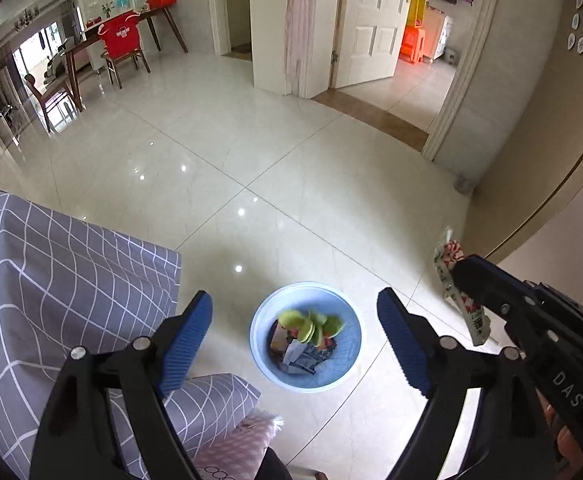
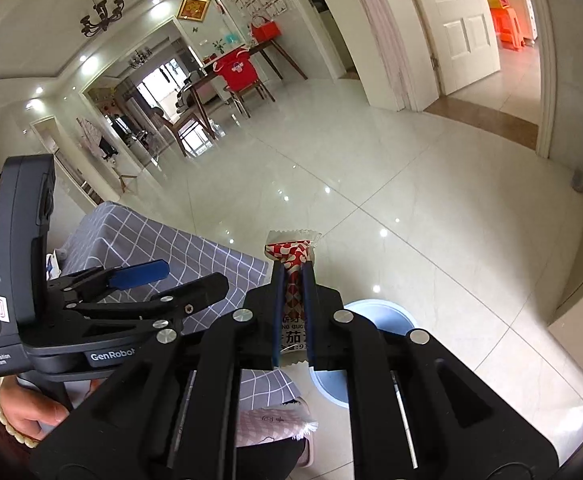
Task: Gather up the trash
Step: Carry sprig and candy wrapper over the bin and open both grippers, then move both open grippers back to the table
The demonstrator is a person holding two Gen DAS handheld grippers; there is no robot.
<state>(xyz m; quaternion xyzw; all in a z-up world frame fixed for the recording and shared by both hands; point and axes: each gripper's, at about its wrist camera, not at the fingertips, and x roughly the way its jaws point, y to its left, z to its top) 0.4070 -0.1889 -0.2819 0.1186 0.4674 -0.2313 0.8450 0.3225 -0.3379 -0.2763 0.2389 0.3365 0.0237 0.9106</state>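
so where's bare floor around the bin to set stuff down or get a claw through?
Bare tile runs beyond the blue bin toward the doorway, and right of it up to the beige wall. Crowded on the left: the grey checked cloth hangs close to the bin. The bin holds wrappers; green trash is above them. Right claw grips a wrapper; left claw is open.

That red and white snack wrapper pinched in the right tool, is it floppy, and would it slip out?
Probably floppy: the snack wrapper is thin film, crumpled above the right tool. Likely very light, since it looks flat and empty. It may be a bit slippery because the film looks glossy, though the ridged fingers should help hold it.
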